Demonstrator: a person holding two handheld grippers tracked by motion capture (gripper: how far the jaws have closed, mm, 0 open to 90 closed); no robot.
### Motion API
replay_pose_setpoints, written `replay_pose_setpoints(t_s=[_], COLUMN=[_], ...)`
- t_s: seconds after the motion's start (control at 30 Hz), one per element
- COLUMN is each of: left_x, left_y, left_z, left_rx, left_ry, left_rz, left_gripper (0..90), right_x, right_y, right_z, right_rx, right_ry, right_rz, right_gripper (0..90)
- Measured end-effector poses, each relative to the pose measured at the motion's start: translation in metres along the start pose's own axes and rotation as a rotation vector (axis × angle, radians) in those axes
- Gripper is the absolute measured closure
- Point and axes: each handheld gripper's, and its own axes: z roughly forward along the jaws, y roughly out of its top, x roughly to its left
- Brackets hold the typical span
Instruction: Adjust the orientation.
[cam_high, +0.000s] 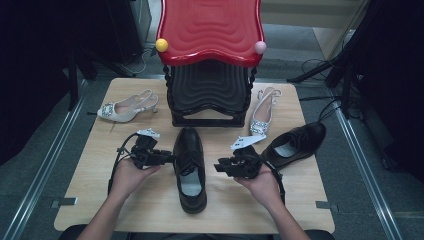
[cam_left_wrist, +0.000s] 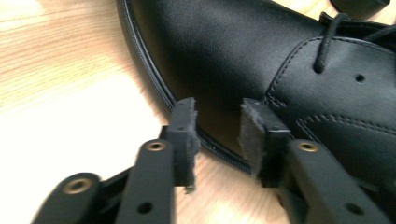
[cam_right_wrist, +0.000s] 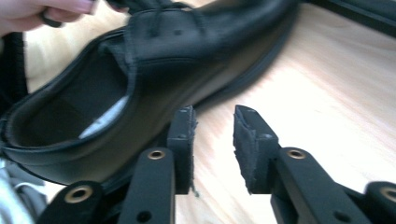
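Note:
A black lace-up shoe (cam_high: 190, 165) lies in the middle of the wooden table (cam_high: 150, 210), toe pointing away from me. My left gripper (cam_high: 167, 159) points at its left side. In the left gripper view my left gripper (cam_left_wrist: 217, 135) stands open, its pads at the shoe's (cam_left_wrist: 280, 60) sole edge without pressing it. My right gripper (cam_high: 220, 166) faces the shoe from the right. In the right gripper view my right gripper (cam_right_wrist: 215, 140) is open with bare table between the pads, and the shoe (cam_right_wrist: 140, 84) lies just to the left of them.
A second black shoe (cam_high: 295, 144) lies at the right. Two white heeled shoes (cam_high: 127, 106) (cam_high: 262, 114) flank a black rack (cam_high: 210, 95) with a red wavy top (cam_high: 210, 30) at the back. A hand (cam_right_wrist: 42, 11) shows beyond the shoe.

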Motion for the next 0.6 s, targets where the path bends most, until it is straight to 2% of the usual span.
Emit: replay_pose_setpoints(t_s=[0.1, 0.23, 0.53, 0.6], left_x=[-0.001, -0.001, -0.005, -0.005], left_y=[0.0, 0.0, 0.001, 0.002], left_z=[-0.004, -0.008, -0.016, -0.018], left_rx=[-0.012, 0.003, 0.004, 0.005], left_ry=[-0.006, -0.014, -0.019, -0.026], left_rz=[-0.006, -0.004, 0.012, 0.019], left_gripper=[54.9, 50.3, 44.1, 43.3], right_x=[-0.008, -0.015, -0.031, -0.038], right_y=[-0.001, 0.0, -0.002, -0.003], right_z=[-0.01, -0.021, -0.042, -0.051], right_rx=[-0.011, -0.033, -0.045, -0.044], right_ry=[-0.022, -0.045, -0.085, -0.104], right_rz=[0.02, 0.031, 0.058, 0.078], right_gripper=[68.0, 67.0, 64.4, 64.4])
